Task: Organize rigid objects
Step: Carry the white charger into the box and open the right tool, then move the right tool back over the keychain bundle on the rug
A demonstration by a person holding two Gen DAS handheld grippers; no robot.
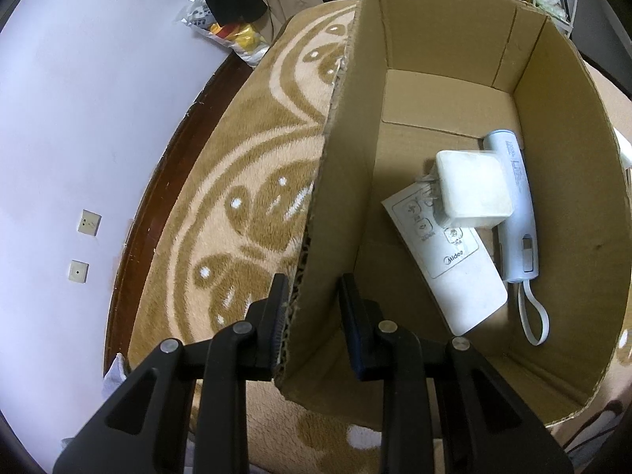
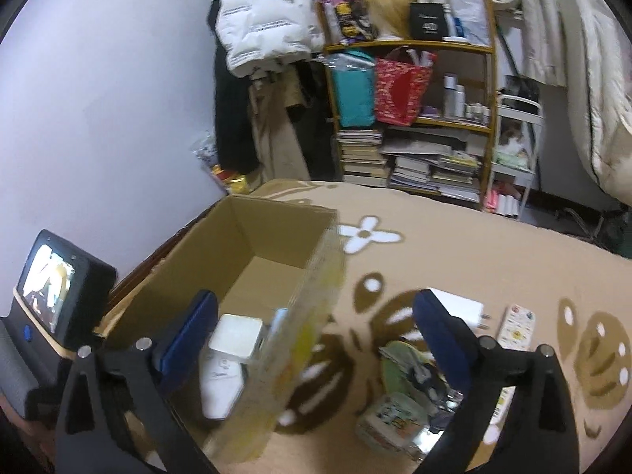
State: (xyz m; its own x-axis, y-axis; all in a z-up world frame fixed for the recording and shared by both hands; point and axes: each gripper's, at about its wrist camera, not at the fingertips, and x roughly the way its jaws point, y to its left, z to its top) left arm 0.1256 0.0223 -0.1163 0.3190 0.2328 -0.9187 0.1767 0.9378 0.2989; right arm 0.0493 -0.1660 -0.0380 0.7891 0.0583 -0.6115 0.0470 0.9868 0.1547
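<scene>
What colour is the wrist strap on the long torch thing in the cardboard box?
The looped wrist strap is pale grey-white, like its tube-shaped gadget. The left wrist view shows it best.

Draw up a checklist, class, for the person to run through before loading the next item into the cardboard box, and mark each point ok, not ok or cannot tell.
1. Left tool straddles the wall of the brown cardboard box: ok; firm clamp: cannot tell.
2. Right tool open and empty: ok.
3. Bare floor left in box beyond the square white charger: ok.
4. Charger rests on the flat white remote control, beside the pale blue cylindrical device: ok.
5. Loose items remain outside on the tan patterned blanket: not ok.
6. Next item's identity, blurred: cannot tell.
</scene>
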